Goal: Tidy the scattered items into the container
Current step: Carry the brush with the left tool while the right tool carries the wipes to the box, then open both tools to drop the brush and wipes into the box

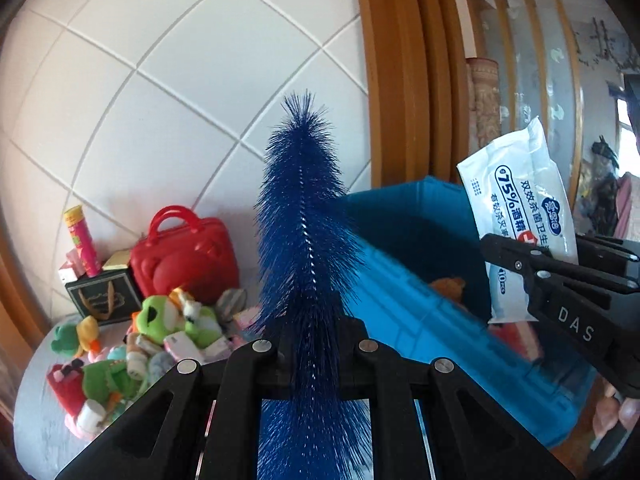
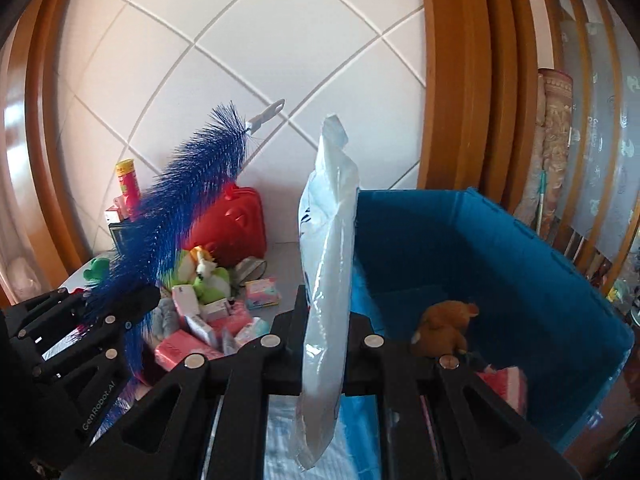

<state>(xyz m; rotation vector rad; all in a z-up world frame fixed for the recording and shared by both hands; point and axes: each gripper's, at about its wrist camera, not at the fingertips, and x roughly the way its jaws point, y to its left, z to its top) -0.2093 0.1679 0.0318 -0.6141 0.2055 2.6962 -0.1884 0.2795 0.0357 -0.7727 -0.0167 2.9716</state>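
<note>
My left gripper (image 1: 316,344) is shut on a dark blue bottle brush (image 1: 304,208), whose bristles stand straight up before the camera; its white handle tip (image 2: 266,114) points toward the tiled wall. My right gripper (image 2: 324,340) is shut on a white pack of wet wipes (image 2: 328,240), held upright at the near left corner of the blue container (image 2: 520,240). In the left wrist view the right gripper (image 1: 516,256) grips the wipes pack (image 1: 516,200) over the container (image 1: 420,248). A brown plush (image 2: 444,326) and a pink pack (image 2: 504,384) lie inside it.
Left of the container a pile of plush frogs (image 1: 160,316), small boxes and tissue packs (image 2: 262,294) covers the table. Behind it stand a red toy suitcase (image 1: 184,256), a black gift bag (image 1: 102,296) and a yellow-pink tube (image 1: 82,240). A wooden door frame (image 1: 392,80) rises beyond.
</note>
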